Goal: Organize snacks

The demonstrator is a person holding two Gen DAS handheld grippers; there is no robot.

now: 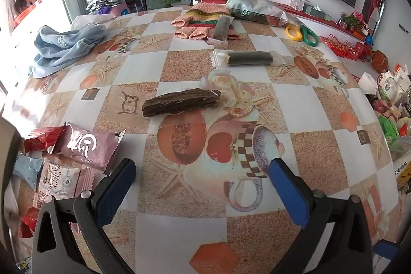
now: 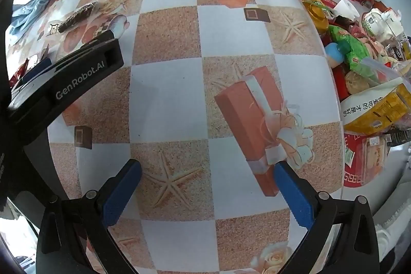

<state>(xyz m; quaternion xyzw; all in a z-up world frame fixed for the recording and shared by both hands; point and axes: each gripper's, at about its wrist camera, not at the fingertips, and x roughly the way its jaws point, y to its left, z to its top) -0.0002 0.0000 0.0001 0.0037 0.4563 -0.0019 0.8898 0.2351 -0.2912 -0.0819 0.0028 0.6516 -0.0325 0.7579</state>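
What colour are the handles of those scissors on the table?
One handle is yellow, the other green: scissors, seen best from the left wrist view.

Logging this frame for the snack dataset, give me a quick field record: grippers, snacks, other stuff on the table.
left gripper: open, nothing between the jaws
right gripper: open, nothing between the jaws, over bare tablecloth
nearest snack ahead: dark brown bar in clear wrapper
further back: wrapped dark roll; second one on knitted garment
left pile: pink packet, red packet
non-snacks: blue cloth, scissors
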